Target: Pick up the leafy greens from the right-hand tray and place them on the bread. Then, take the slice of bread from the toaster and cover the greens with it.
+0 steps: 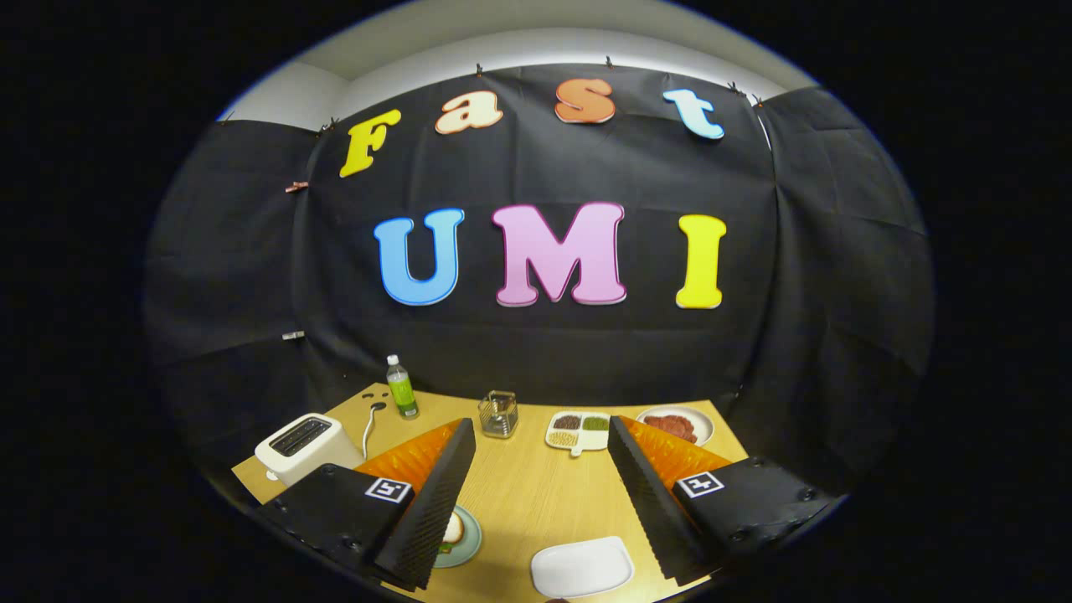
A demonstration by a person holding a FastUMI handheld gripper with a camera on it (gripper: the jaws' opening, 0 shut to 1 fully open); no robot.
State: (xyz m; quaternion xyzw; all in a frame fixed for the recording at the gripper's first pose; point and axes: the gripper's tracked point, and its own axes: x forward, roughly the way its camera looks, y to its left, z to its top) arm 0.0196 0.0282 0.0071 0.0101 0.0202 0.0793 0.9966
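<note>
Tool: I have it raised above the near edge of the table, fingers spread wide, nothing between them.

Between the fingers: bare wood, and close in a white tray that looks empty from here.

By the left finger: a greenish plate partly hidden behind the finger, with what I take to be the bread on it. Something green shows at its lower edge; I cannot tell whether that is a leaf.

Leafy greens: I cannot pick them out for certain. The white tray on the right side shows no leaves.

Toaster: white, left of the tool and beyond the left finger, slots up. I cannot see a slice in the slots from this angle.

Further out: a glass jar straight ahead, a divided dish of small grains beside it, a plate of something red beyond the right finger, and a green bottle at the back left.

Handling, my judgement: greens would be light, limp and easily torn, so I would pinch gently at a thick fold or stem. The toaster slice should be stiff but crumbly; I would take it by the top edge, across its thickness, and lift straight up.
</note>
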